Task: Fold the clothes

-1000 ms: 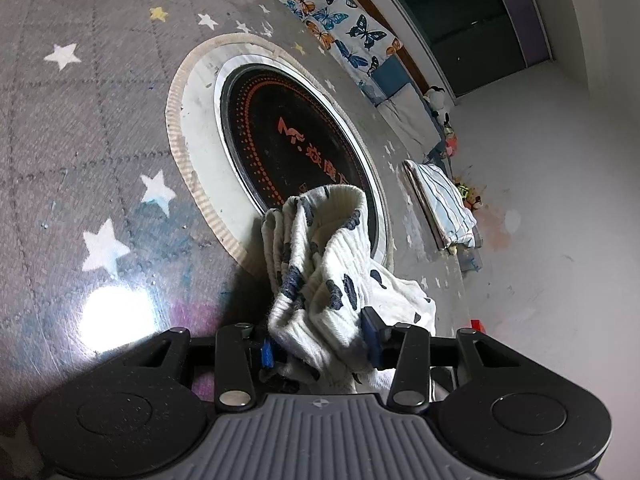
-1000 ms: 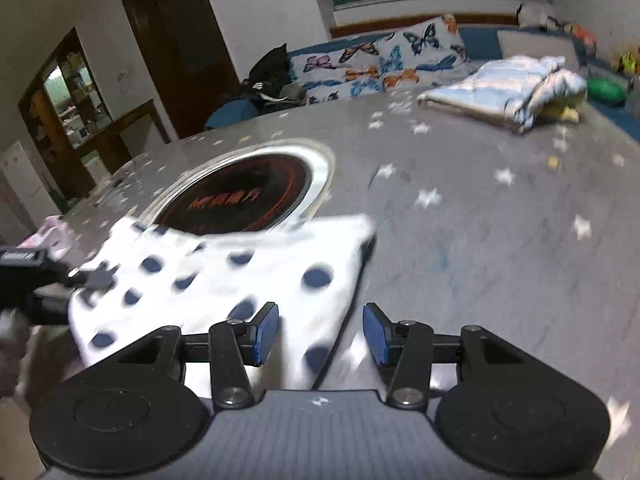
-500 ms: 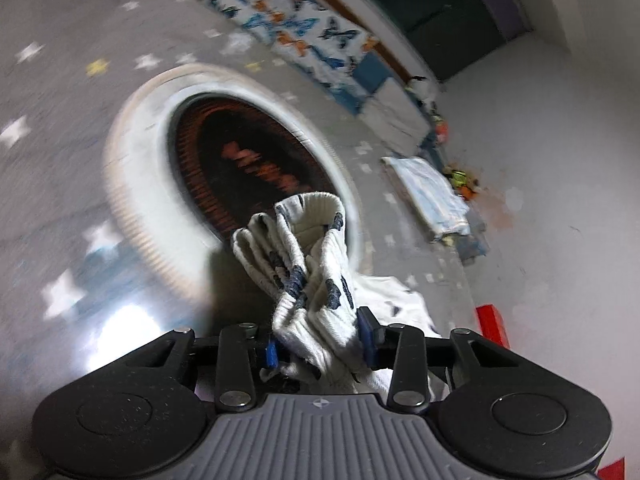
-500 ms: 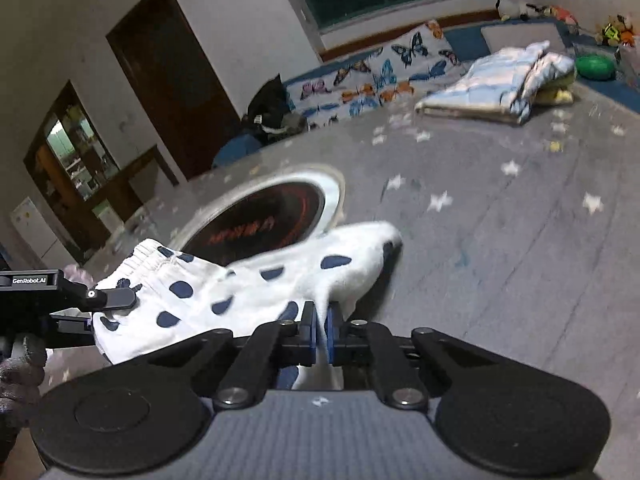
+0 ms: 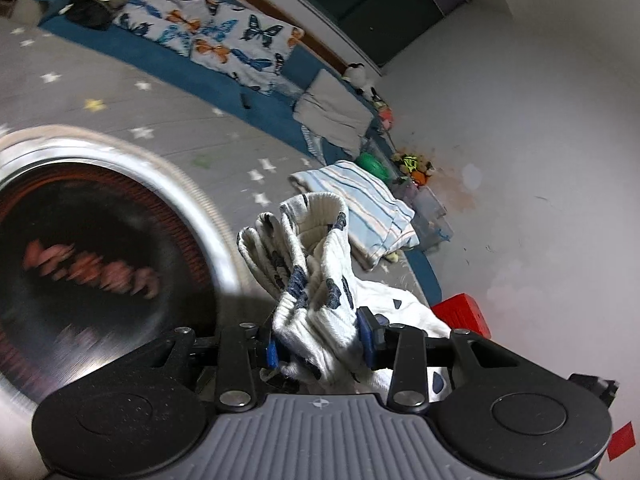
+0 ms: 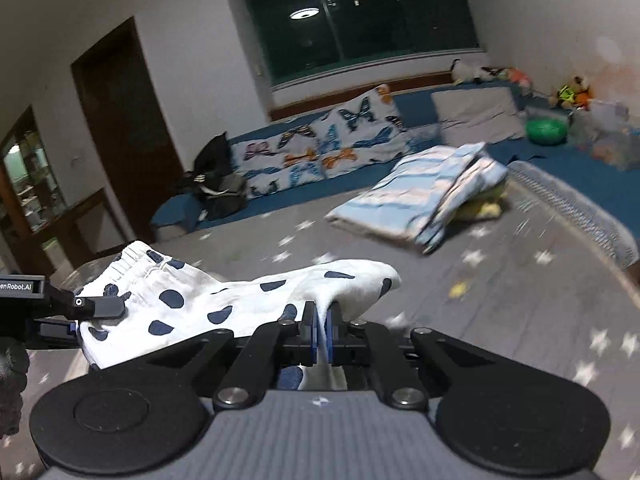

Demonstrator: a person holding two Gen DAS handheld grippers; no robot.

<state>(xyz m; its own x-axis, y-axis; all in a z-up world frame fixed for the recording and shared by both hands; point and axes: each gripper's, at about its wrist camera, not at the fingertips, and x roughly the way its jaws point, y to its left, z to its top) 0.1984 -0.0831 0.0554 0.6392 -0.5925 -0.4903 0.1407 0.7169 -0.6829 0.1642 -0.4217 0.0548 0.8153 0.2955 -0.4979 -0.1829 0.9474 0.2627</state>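
Left wrist view: the left gripper pinches a bunched, ribbed end of the spotted garment, jaws closed as far as the thick cloth lets them. Right wrist view shows the right gripper clamped nearly shut on a thin fold, the garment stretched between both grippers above the star-patterned mat.
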